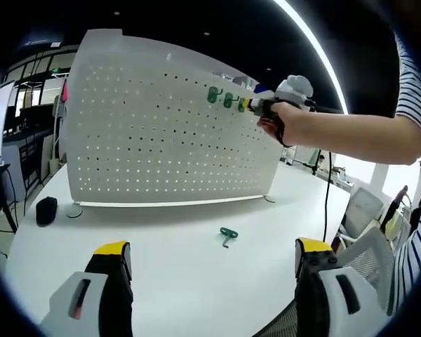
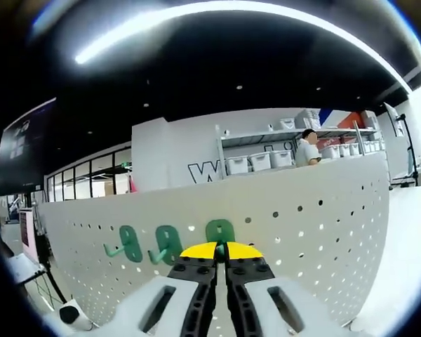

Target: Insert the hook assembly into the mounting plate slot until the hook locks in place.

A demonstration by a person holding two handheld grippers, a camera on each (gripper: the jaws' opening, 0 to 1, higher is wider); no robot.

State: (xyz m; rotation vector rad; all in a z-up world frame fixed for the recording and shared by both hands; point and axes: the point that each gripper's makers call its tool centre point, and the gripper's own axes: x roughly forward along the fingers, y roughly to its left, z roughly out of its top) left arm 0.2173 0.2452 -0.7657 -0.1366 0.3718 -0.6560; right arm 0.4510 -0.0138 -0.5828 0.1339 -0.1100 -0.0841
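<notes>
Left gripper view, own jaws: the left hand-held gripper point(image 1: 214, 263) sits low over the white surface point(image 1: 175, 281), its yellow-tipped jaws wide apart with nothing between them.
Left gripper view, loose part: a green hook point(image 1: 228, 236) lies flat on the surface ahead of the jaws, well apart from both, near the pegboard's foot; its exact shape is too small to make out.
Left gripper view, pegboard: a white perforated pegboard point(image 1: 161, 133) stands upright on small round feet across the far side of the surface; its upper right corner is covered by the person's hand point(image 1: 277, 119).
Left gripper view, other tool: the right hand-held gripper point(image 1: 244, 104) is held up at the board's top right, beside two green hooks point(image 1: 220, 97) already mounted there.
Hidden or cut off: a dark object point(image 1: 46, 210) lies at the left edge of the surface, not identifiable; a cable point(image 1: 328, 189) hangs down from the raised arm.
Right gripper view, jaws: the right hand-held gripper point(image 2: 220, 249) is pressed together on a green hook assembly point(image 2: 219, 232), which sits against the pegboard point(image 2: 302, 232); the jaw tips cover its lower part, so whether it is seated cannot be told.
Right gripper view, neighbours: two mounted hooks point(image 2: 149, 246) sit just to its left in a row.
Open room: bare surface spreads wide around the loose hook and toward the near edge.
</notes>
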